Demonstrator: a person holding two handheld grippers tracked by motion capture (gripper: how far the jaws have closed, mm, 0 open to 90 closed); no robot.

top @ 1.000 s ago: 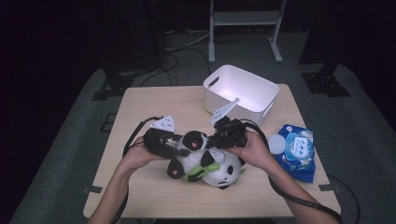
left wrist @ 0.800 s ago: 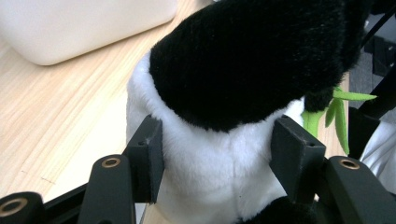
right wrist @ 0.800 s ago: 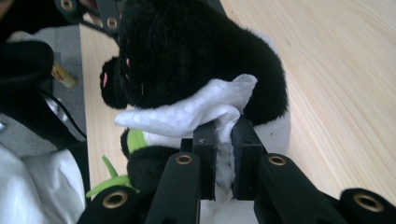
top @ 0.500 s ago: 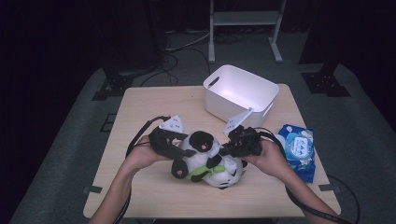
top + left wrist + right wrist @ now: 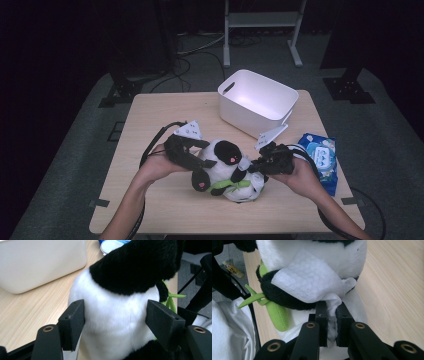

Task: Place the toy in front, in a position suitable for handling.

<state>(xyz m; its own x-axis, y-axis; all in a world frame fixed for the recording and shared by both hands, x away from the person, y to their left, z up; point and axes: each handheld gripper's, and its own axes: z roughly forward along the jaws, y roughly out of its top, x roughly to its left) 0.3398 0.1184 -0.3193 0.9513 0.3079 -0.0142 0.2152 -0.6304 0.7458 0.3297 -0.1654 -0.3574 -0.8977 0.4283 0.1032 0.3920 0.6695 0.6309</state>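
currently the panda plush [image 5: 222,167] is lying on the wooden table [image 5: 165,107], on the near side of the white bin [image 5: 257,100] and to the left of the blue wipes pack [image 5: 320,155]. a person is working on the panda plush with a gripper in each hand.

the left gripper [image 5: 115,317] is sitting at the panda plush's left side; its jaws have just been opening and are standing apart, with the white belly of the panda plush bulging between them. the pads look to be barely brushing the fur rather than squeezing it, so this is no firm hold. the right gripper [image 5: 331,315] is coming in from the panda plush's right side with its jaws pinched together on a white wipe [image 5: 309,282], which is draping against the panda plush's body beside a black limb and a green leaf trim [image 5: 274,311].

judging by its look, the panda plush is going to be light, soft and squashy, giving way under any pinch and rolling easily. it is not fragile, though the fur may slide on the pads. the best hold is probably across the firm round belly or on a limb, taking a deep bite rather than a shallow pinch of fur. the wipe is limp and thin, so it is needing a tight pinch.
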